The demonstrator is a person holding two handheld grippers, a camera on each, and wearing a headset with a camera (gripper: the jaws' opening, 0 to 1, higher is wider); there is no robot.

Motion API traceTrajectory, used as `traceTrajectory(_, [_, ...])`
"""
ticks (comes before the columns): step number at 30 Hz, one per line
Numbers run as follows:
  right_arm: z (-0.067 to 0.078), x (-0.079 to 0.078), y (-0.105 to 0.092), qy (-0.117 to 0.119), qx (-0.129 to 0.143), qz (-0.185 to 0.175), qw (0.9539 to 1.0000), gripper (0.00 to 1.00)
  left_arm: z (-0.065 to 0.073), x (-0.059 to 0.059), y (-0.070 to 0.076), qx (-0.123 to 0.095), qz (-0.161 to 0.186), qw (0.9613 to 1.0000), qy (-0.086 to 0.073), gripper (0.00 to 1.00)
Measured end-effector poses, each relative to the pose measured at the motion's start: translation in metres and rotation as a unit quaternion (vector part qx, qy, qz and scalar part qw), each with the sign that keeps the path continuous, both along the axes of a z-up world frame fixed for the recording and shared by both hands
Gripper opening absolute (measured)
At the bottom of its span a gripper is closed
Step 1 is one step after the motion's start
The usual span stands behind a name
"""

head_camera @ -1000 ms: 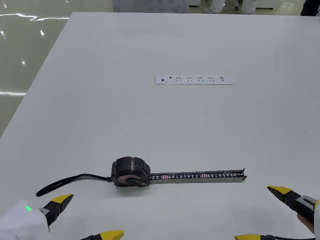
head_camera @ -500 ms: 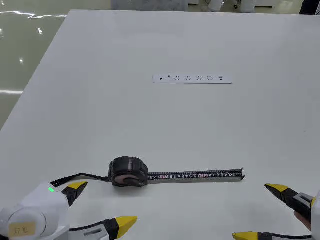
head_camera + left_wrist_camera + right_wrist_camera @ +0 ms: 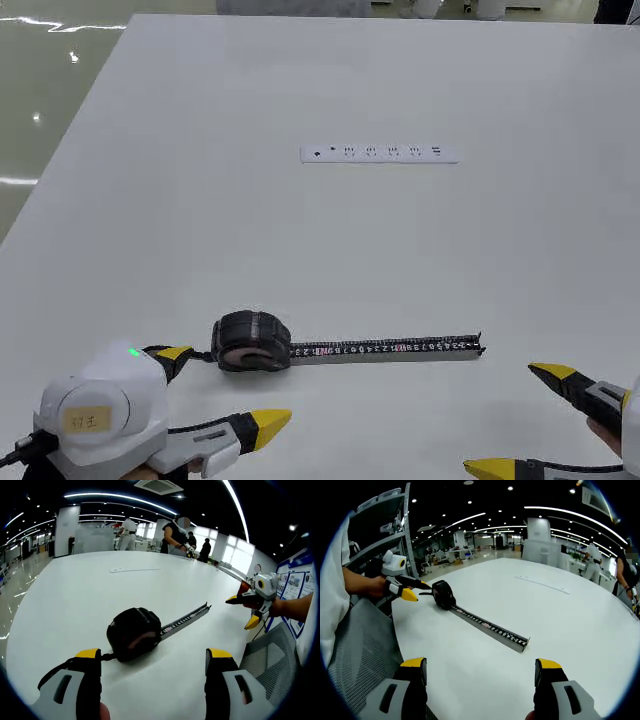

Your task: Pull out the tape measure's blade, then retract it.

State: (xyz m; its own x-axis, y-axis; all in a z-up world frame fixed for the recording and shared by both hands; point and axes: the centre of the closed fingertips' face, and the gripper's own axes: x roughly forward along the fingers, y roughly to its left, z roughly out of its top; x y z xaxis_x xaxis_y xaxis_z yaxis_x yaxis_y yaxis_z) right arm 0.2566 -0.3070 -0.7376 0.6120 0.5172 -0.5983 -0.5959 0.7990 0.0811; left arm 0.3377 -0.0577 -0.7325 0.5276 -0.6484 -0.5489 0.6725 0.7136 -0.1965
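A: Tape status?
B: Blade (image 3: 385, 349) lay pulled out flat on the table (image 3: 300, 240), running right from the case (image 3: 252, 343). I judged the pull done, retract pending.
A: Grippers?
B: Both were empty, jaws spread wide. Left gripper (image 3: 222, 388) sat just on my side of the case and lined up on it in the left gripper view, not touching as far as I could tell. 1 tip was beside the strap (image 3: 197, 353). Right gripper (image 3: 520, 420) hung near the hook (image 3: 480, 346), on my side and a bit right of it, clear of the blade.
A: How would you run the retract?
B: My call: close left square across the case flanks so it couldn't skid on the smooth top. Pinch the blade just behind the hook with right and feed it back slowly, no free snap. Keep the strap out of the jaws.
A: Lock?
B: Too small to make out, so I couldn't say if the blade was locked. If it was, 1 jaw would've had to release it first.
A: Obstacles?
B: None near. Power strip (image 3: 378, 153) lay well beyond.
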Motion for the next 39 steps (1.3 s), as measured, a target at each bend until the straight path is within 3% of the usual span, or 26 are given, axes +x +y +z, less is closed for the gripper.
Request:
traceTrajectory(18, [-0.005,0.001,-0.003,0.005,0.003,-0.004,1.0,0.89,-0.013,0.014,-0.015,-0.004,0.002,0.9999,0.013,0.8])
traceTrajectory(25, [-0.005,0.003,0.0,0.006,0.004,0.0,1.0,0.89,-0.016,0.014,-0.018,0.008,0.0,0.9999,0.01,0.82])
traceTrajectory(29, [-0.006,0.006,-0.001,0.005,0.003,0.001,1.0,0.89,-0.015,0.017,-0.019,-0.002,0.022,0.9997,0.014,0.82])
traceTrajectory(39, [-0.006,0.023,-0.003,0.005,-0.009,0.027,0.9996,0.83,-0.018,0.022,-0.024,0.013,0.071,0.9974,0.004,0.82])
